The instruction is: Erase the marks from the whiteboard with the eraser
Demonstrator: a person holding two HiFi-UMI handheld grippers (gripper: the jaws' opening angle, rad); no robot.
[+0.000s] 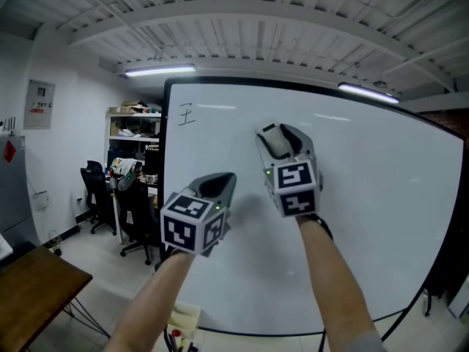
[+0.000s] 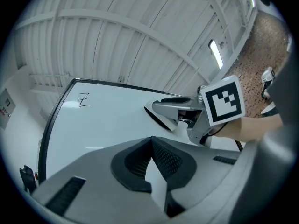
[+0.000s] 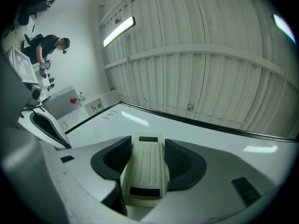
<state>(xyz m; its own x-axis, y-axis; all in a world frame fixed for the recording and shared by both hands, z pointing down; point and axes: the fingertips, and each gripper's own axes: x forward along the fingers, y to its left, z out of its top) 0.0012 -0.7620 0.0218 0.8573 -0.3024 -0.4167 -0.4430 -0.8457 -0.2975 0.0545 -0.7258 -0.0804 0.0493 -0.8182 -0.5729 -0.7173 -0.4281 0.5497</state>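
Cream eraser (image 3: 145, 176) pinched between right gripper (image 3: 147, 143) fingers before marked whiteboard (image 1: 381, 196), left gripper (image 2: 152, 141) fingers pressed together, office chairs (image 1: 135, 218) beside

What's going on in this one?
A person stands at a whiteboard with a claw in each hand. The right claw is clamped on a cream eraser and held up near the middle of the board; whether it touches the surface is unclear. The left claw is shut on nothing and hangs lower, beside it. One small handwritten mark sits in the board's top left corner, not yet wiped.
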